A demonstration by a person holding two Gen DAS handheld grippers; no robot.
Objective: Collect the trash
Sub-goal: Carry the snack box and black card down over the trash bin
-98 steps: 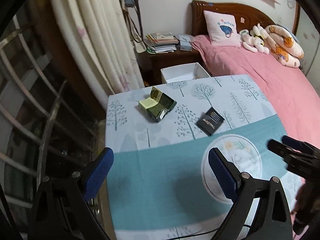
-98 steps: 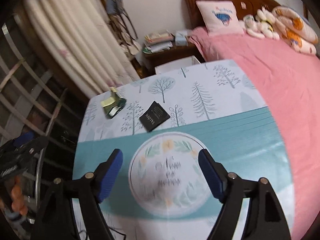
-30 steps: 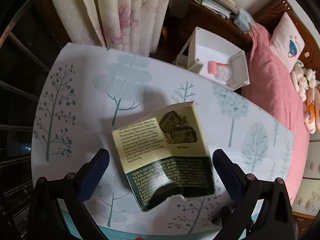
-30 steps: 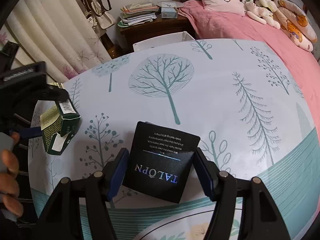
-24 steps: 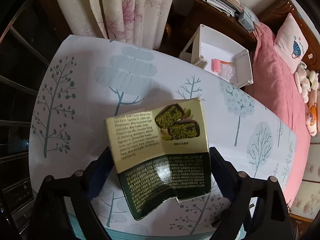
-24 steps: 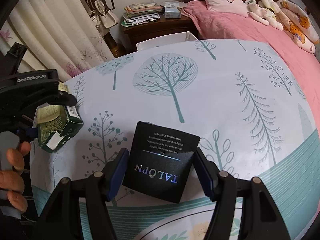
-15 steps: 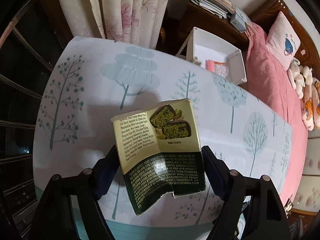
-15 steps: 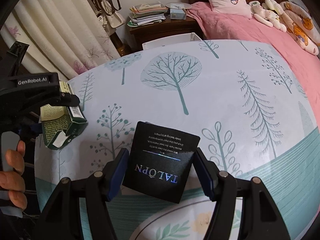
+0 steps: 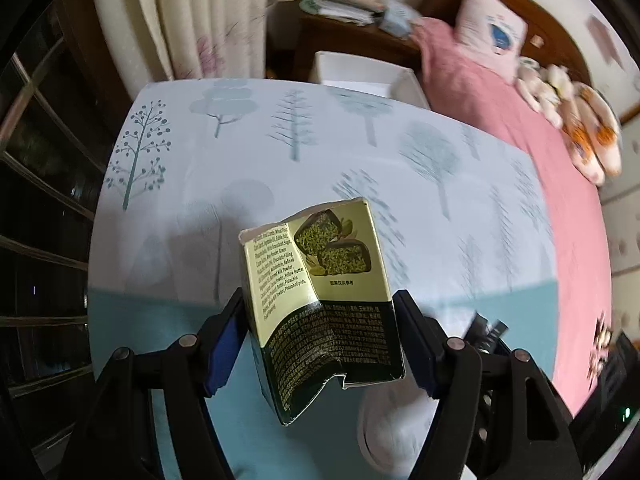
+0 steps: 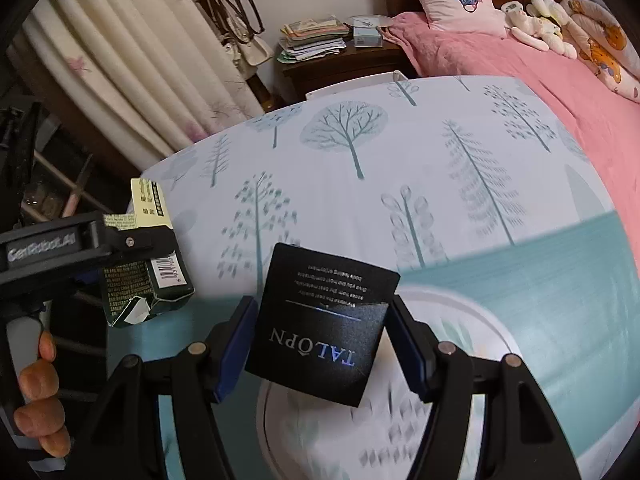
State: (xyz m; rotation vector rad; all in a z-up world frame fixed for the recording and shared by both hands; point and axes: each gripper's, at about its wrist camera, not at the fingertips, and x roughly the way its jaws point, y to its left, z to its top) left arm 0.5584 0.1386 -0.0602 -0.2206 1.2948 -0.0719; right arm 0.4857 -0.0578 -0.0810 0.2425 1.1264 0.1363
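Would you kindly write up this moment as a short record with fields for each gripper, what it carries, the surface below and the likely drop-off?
left gripper: jaws closing, pads on the green snack box
right gripper: shut on the black packet
surface: tree-print tablecloth, no trash seen left on it
likely drop-off: white bin beyond the table's far edge
beside: pink bed

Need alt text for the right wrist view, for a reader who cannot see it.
The right gripper holds a flat black packet above a table with a tree-print cloth. At left, the left gripper carries a green and yellow carton; a pink bed lies behind.
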